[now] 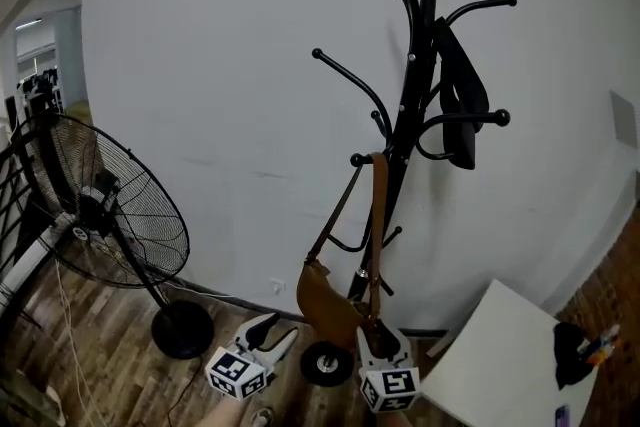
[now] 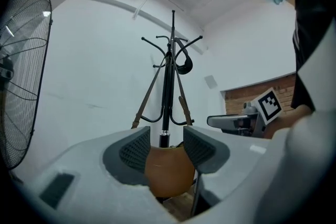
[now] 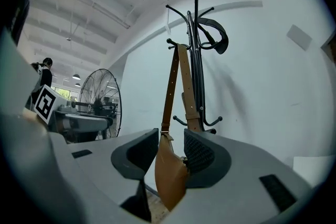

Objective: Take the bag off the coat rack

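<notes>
A brown leather bag (image 1: pixel 322 300) hangs by its long strap (image 1: pixel 379 215) from a low hook of the black coat rack (image 1: pixel 420 85), which stands against the white wall. My left gripper (image 1: pixel 275 328) is just left of the bag's bottom. In the left gripper view the jaws (image 2: pixel 165 136) stand open, with the bag (image 2: pixel 168 173) right in front of them and the rack pole (image 2: pixel 168 92) behind. My right gripper (image 1: pixel 383 335) is at the bag's right lower end. Its jaws (image 3: pixel 171 136) are open around the edge-on bag (image 3: pixel 169 176), which lies close to the right pad (image 3: pixel 198 152).
A black strap-like item (image 1: pixel 462 100) hangs on the rack's upper hooks. A large standing fan (image 1: pixel 110 215) is at the left on the wooden floor. A white table (image 1: pixel 500 355) with dark items (image 1: pixel 575 350) sits at the lower right. The rack's wheel (image 1: pixel 325 363) is below the bag.
</notes>
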`<state>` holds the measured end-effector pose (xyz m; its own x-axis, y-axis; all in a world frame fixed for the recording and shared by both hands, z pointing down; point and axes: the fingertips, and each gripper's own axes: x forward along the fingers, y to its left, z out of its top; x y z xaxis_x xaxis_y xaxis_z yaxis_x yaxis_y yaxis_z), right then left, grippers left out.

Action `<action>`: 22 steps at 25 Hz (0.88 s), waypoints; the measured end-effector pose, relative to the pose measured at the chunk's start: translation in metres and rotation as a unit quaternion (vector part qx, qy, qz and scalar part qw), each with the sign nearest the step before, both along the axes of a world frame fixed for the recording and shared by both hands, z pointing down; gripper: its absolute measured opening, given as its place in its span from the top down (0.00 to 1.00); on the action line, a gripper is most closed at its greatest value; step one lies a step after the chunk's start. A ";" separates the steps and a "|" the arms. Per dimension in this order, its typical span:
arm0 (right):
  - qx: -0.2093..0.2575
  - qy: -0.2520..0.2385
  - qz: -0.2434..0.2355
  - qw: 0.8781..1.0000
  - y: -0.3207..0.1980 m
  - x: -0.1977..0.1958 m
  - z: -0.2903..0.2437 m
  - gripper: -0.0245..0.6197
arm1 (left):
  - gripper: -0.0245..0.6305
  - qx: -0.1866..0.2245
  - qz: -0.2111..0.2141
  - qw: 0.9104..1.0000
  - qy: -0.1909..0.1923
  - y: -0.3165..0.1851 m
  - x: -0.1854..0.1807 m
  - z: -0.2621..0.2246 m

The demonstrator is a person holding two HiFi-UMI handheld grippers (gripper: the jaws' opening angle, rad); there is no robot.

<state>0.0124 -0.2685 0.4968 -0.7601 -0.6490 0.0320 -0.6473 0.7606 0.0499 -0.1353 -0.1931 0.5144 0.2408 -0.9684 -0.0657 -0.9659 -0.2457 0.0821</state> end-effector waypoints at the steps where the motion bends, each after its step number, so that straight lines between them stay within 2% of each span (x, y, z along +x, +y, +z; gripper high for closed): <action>1: 0.005 0.000 0.012 1.000 -0.002 0.000 -0.003 0.75 | 0.67 0.000 0.008 1.000 0.000 -0.005 -0.003 -0.001; 10: 0.034 0.006 0.094 0.995 -0.040 -0.014 -0.027 0.75 | 0.67 0.018 0.082 0.996 -0.013 -0.068 -0.030 -0.022; 14: 0.048 0.007 0.121 0.992 -0.051 -0.017 -0.036 0.75 | 0.67 0.029 0.115 0.993 -0.014 -0.093 -0.031 -0.029; 22: 0.061 0.025 0.155 0.986 -0.073 -0.027 -0.039 0.74 | 0.67 0.046 0.150 0.987 -0.036 -0.142 -0.036 -0.045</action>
<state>-0.0147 -0.3415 0.4579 -0.5238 -0.8514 -0.0287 -0.8422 0.5125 0.1673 -0.1710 -0.3350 0.4698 0.5228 -0.8436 -0.1223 -0.8511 -0.5246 -0.0199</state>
